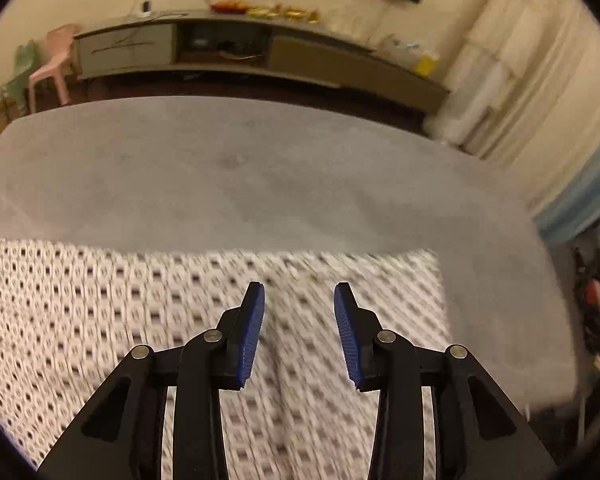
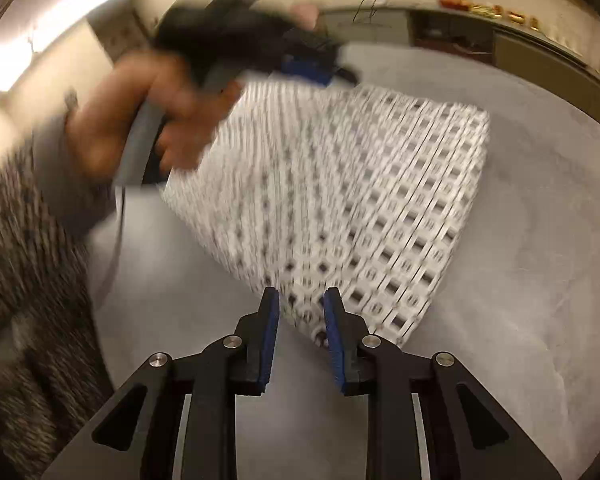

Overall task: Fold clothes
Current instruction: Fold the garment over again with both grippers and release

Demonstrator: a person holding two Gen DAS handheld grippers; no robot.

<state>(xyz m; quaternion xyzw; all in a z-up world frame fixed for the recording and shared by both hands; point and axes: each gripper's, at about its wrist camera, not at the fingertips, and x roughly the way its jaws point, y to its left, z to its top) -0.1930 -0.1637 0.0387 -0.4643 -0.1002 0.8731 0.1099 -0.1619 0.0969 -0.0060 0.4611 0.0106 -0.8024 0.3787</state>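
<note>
Grey bedding [image 1: 260, 168] carries the folded patterned cloth [image 2: 360, 184]; left tool [image 1: 299, 300] and right tool [image 2: 301, 304] gape empty above it.

Both hand-held grippers [image 1: 299, 294] [image 2: 301, 300] parted, empty

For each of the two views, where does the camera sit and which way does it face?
Left wrist: sits behind the left tongs, angled down over the patterned cloth on the grey surface, facing a long sideboard; only the tongs show.
Right wrist: sits behind the right tongs, angled down at the cloth's near corner; shows the left hand and a sleeve.
Shared: cloth, grey surface, sideboard.
</note>
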